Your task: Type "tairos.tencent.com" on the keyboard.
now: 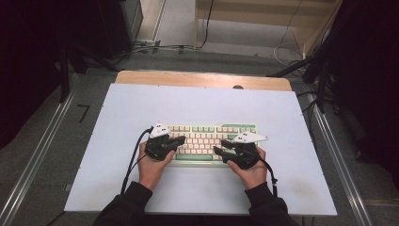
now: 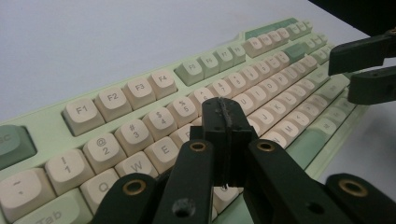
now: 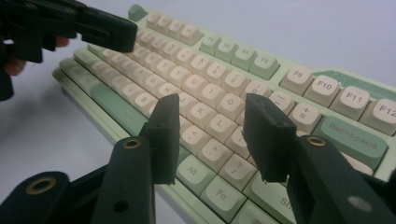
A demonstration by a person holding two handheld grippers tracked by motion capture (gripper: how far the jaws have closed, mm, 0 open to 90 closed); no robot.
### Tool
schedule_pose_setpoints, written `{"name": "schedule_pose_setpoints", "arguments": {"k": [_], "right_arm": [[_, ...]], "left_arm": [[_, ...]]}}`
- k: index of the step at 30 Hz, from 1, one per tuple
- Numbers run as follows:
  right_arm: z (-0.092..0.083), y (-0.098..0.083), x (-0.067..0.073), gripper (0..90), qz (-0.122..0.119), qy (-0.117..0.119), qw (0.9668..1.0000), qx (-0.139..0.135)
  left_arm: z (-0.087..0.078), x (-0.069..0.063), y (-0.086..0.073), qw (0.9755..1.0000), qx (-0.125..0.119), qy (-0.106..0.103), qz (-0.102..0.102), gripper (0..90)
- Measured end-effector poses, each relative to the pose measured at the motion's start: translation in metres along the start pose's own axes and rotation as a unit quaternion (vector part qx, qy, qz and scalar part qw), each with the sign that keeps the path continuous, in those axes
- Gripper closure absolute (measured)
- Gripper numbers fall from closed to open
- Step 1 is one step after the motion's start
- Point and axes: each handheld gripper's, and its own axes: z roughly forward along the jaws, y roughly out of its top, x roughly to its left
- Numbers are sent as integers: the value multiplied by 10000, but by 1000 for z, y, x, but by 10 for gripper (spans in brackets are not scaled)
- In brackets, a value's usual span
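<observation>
A wide white surface [image 1: 141, 103] takes up the middle of the high view, with a strip of bare wood along its far edge and grey floor and metal rails to either side.

On it, at the centre of that frame, lies a pale green keyboard [image 1: 207, 128] with cream keycaps, its long side running left to right. In the left gripper view the keyboard [image 2: 140, 88] runs from the lower left to the upper right, with the function row above the number row. In the right gripper view the keyboard [image 3: 327, 88] slants from the upper left down to the lower right, the Backspace key at the right edge.

Two hands in dark sleeves come in from the bottom of the high view, one at each end of the keyboard.

The left tongs [image 1: 180, 140] point right over the keyboard's left-hand keys; in their own view the left tongs [image 2: 228, 122] are pressed together with nothing between them, just above the letter rows.

The right tongs [image 1: 221, 146] point left over the keyboard's right-hand keys; in their own view the right tongs [image 3: 217, 130] stand apart with a clear gap, holding nothing, keys visible between them.
</observation>
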Motion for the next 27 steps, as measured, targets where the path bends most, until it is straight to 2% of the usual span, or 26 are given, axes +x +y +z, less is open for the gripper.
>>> {"name": "schedule_pose_setpoints", "arguments": {"k": [4,7,17,27], "right_arm": [[-3,-1,0,495,-6,-32,9999,-106],[-3,-2,-1,497,42,-8,10000,-54],[0,-4,-2,483,80,-142,9998,73],[0,-4,-4,484,81,-183,9998,73]], "left_arm": [[6,-1,2,10000,27,3,25,900],[10,-1,3,10000,44,7,20,900],[20,0,5,9999,126,-4,56,900],[29,0,4,9997,239,66,37,900]]}}
